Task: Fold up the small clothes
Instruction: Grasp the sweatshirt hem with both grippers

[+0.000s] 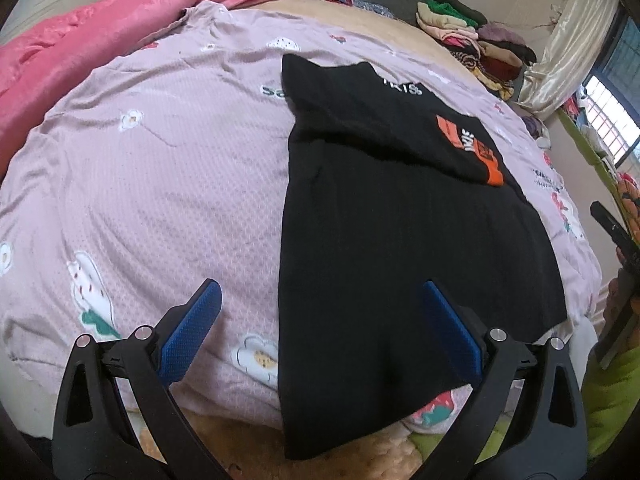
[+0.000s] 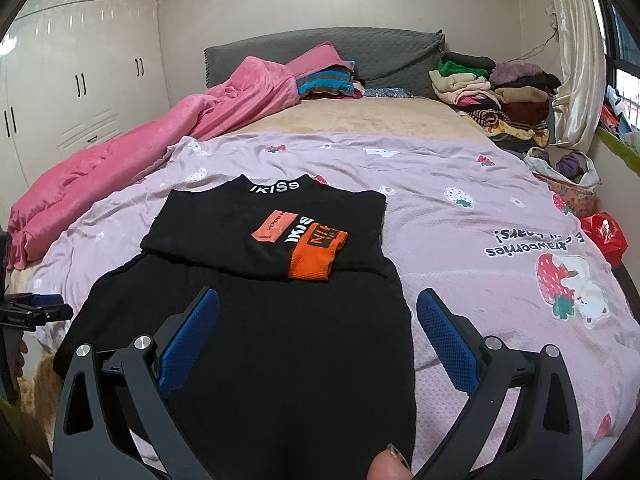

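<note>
The black top (image 2: 260, 300) lies flat on the lilac bedsheet (image 2: 460, 240), long axis from frame bottom to its collar at centre, while left claw (image 1: 318, 320) and right claw (image 2: 318, 328) both gape empty.

1. The garment (image 2: 256, 320) is black, with white lettering and orange patches (image 2: 316, 256).
2. The bedsheet (image 2: 460, 216) is lilac, printed with strawberries and white flowers.
3. The blanket (image 2: 160, 140) far left is pink.
4. The hand-held gripper pads (image 2: 188, 344) are blue.
</note>
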`<state>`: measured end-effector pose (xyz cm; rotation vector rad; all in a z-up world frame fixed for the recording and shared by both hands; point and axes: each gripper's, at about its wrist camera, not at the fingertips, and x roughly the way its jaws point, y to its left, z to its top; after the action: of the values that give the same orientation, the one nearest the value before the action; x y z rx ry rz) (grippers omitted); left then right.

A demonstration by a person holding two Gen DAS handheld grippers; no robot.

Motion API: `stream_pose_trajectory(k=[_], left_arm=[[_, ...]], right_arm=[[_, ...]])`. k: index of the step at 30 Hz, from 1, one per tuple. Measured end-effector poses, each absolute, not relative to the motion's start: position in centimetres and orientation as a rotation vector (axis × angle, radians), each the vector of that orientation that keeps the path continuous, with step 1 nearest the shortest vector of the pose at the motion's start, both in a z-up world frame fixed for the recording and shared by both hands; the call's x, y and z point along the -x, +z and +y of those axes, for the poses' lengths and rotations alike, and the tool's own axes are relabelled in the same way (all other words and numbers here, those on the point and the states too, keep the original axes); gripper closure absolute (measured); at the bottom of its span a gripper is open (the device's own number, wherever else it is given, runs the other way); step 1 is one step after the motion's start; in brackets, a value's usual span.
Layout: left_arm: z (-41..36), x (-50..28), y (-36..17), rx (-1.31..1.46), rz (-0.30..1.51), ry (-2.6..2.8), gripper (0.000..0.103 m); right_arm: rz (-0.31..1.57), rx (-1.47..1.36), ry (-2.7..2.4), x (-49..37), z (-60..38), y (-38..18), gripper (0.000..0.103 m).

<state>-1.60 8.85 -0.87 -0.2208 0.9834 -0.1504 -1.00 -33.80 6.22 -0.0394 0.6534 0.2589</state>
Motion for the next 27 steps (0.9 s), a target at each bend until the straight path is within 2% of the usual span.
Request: stream_pose_trajectory(k=[18,21,27], left_arm=[[8.0,4.4,-3.2,0.311,1.055,-0.238,0.011],[7.9,4.5,-3.6,0.318,1.065,-0.248,0.025],[8.0,5.0,-4.5,0.338,1.084,-0.255,0.044]], right_arm=[[0.749,0.06,0.258,3.3,-35.4,3.3,0.005],[0.771,0.066,0.269,3.7,-35.5,2.7,0.005],[0.818,0.074,0.284,4.3,-35.9,1.6,0.005]])
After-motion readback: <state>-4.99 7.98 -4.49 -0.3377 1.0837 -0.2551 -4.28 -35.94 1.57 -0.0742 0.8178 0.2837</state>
